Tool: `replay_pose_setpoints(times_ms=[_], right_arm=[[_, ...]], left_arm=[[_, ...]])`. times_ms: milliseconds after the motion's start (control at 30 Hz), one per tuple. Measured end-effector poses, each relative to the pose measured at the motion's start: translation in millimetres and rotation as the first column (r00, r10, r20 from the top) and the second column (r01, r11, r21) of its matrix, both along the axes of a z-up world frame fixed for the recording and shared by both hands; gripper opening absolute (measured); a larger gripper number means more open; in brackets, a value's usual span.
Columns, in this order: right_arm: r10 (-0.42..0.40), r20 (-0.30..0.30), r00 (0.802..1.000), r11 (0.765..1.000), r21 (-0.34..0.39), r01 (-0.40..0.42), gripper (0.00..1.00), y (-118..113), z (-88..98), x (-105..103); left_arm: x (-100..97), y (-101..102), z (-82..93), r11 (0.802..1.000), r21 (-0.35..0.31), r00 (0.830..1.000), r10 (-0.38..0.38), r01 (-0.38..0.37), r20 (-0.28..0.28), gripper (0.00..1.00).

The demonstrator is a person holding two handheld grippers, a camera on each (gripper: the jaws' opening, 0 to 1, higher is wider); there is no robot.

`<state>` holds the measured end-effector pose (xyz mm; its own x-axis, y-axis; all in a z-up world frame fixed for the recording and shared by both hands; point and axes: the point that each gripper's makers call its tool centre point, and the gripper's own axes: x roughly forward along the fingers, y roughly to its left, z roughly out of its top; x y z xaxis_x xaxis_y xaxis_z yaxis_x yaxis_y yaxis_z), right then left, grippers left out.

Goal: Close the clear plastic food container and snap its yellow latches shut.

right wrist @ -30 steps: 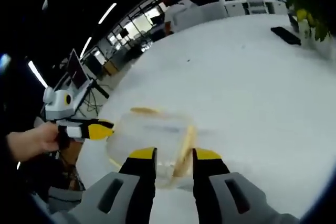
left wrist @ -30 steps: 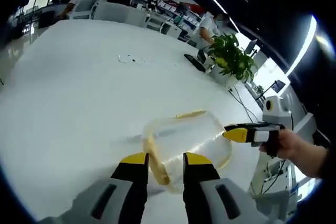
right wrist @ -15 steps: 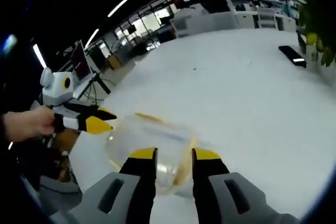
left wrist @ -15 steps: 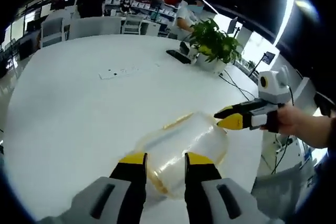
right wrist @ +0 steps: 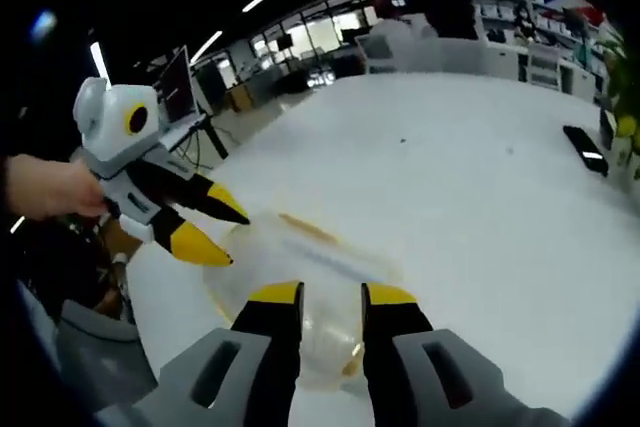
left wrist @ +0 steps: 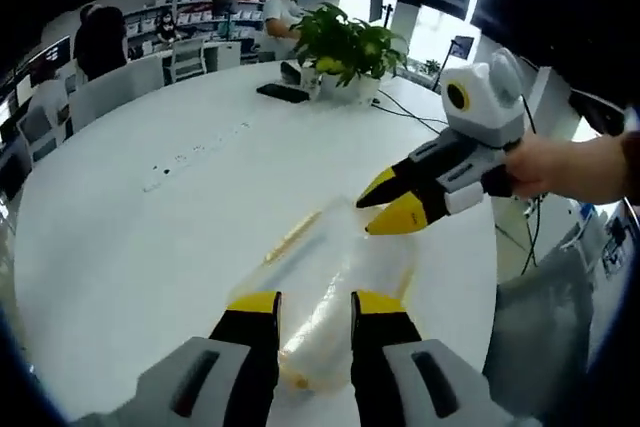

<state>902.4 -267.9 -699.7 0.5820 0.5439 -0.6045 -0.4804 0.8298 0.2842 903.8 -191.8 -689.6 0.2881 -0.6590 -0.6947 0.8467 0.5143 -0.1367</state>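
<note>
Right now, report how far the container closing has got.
Done: the lid looks down on the clear container, which sits on the white table. In hand: both grippers, jaws open, flank it, the right gripper and the left gripper at opposite ends. Left: snapping the yellow latches; blur hides whether any is shut.
</note>
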Motion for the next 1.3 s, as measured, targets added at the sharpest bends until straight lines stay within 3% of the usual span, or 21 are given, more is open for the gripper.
replay_pose_setpoints(times_ms=[433, 633, 733, 1300], right_arm=[[0.097, 0.048, 0.994, 0.993, -0.068, -0.093, 0.16, 10.3, -4.1, 5.2], [0.163, 0.083, 0.983, 0.982, -0.115, -0.153, 0.14, 18.6, -5.5, 7.2], [0.209, 0.121, 0.970, 0.967, -0.172, -0.187, 0.12, 21.0, -6.2, 9.3], [0.299, 0.154, 0.942, 0.942, -0.206, -0.265, 0.09, 38.8, -5.6, 14.9]], left_arm=[[-2.5, -9.8, -6.2, 0.990, 0.054, 0.990, -0.130, 0.127, 0.057, 0.20], [-4.1, -17.6, -6.2, 0.984, 0.044, 0.981, -0.178, 0.175, 0.080, 0.19], [-6.4, -22.0, -5.9, 0.979, 0.049, 0.974, -0.203, 0.198, 0.100, 0.19], [-13.3, -28.1, -9.4, 0.965, 0.066, 0.955, -0.262, 0.255, 0.139, 0.16]])
